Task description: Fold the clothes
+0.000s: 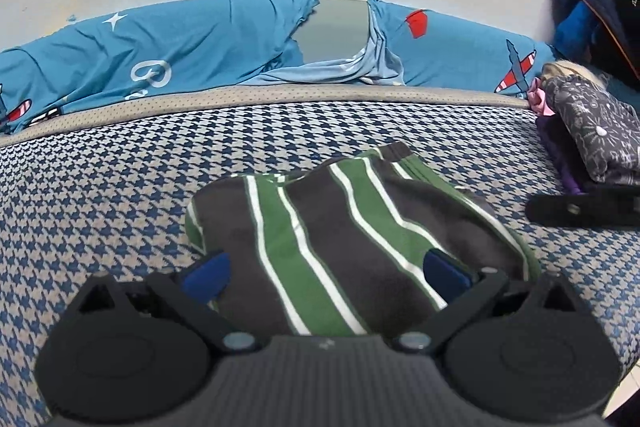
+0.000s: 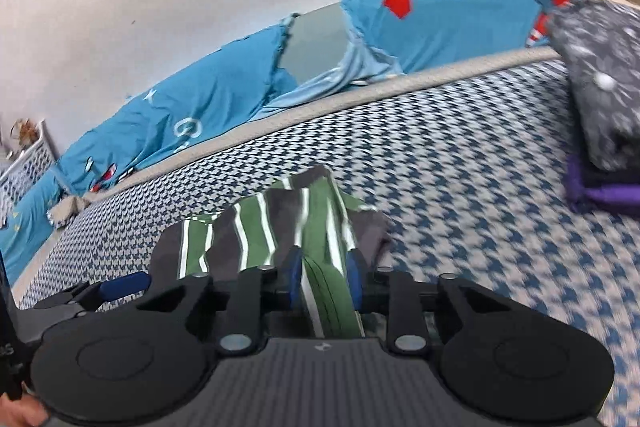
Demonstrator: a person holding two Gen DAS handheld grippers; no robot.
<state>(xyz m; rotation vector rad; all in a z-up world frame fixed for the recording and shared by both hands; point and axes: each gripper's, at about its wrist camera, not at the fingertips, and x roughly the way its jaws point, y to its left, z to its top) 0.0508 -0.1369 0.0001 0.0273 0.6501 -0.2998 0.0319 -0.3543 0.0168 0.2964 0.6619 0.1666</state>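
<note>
While one striped garment (image 1: 352,243) lies flat, left jaws gape, right jaws pinch its fold.

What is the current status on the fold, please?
Left gripper open over striped garment. Right gripper pinching its edge. Folded stack clear, to the right.

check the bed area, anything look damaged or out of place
Yes. The blue airplane-print sheet along the wall is split open, with ragged edges around a gap that exposes a grey surface behind it. A paler blue flap hangs down crumpled there. The folded pile looks tidy.
</note>
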